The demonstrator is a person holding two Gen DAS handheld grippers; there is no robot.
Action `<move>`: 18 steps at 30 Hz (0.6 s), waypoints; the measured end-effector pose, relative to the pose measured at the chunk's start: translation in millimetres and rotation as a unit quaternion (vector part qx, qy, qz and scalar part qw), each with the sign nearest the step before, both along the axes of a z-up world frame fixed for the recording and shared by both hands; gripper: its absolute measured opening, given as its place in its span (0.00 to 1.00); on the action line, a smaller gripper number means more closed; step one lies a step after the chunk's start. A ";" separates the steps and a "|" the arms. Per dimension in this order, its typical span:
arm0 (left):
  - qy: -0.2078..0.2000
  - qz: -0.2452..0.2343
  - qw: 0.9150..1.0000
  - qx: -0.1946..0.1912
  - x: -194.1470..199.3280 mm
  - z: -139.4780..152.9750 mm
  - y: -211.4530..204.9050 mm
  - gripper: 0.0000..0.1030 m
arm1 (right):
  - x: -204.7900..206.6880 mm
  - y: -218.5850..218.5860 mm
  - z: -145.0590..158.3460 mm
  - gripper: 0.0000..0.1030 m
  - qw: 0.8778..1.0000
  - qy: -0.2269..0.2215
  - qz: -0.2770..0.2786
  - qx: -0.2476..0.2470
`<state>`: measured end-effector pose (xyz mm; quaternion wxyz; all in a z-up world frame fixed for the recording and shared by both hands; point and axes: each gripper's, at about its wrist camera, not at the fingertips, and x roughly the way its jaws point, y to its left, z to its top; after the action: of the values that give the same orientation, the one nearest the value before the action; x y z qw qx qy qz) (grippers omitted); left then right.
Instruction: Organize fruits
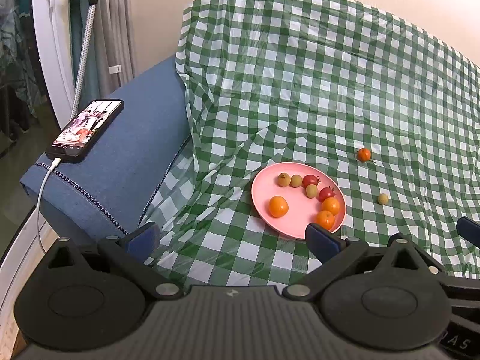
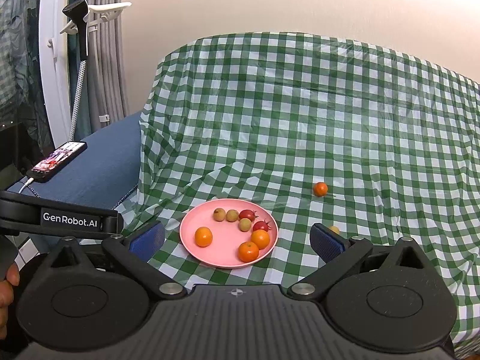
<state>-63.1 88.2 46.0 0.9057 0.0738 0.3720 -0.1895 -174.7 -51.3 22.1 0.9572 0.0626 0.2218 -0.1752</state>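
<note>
Both claws are hovering spread wide and empty over the checked cloth. The plate, holding eight fruits, is lying just ahead of the right claw, between its fingers. From the left claw it is sitting ahead toward the right finger. A tomato and a green fruit are lying loose on the cloth, right of the plate.

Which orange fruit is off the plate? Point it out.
The orange fruit lying alone on the checked cloth, beyond the pink plate. The other three orange ones sit on the plate.
</note>
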 end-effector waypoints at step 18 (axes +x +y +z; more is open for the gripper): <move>0.018 0.002 1.000 0.010 8.1 -8.3 -4.1 1.00 | 1.0 -10.8 -7.0 0.99 1.000 0.011 0.006 0.009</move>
<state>-55.0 84.1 37.7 0.8987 0.0782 0.3899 -0.1850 -173.7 -62.1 15.1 0.9551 0.0683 0.2345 -0.1679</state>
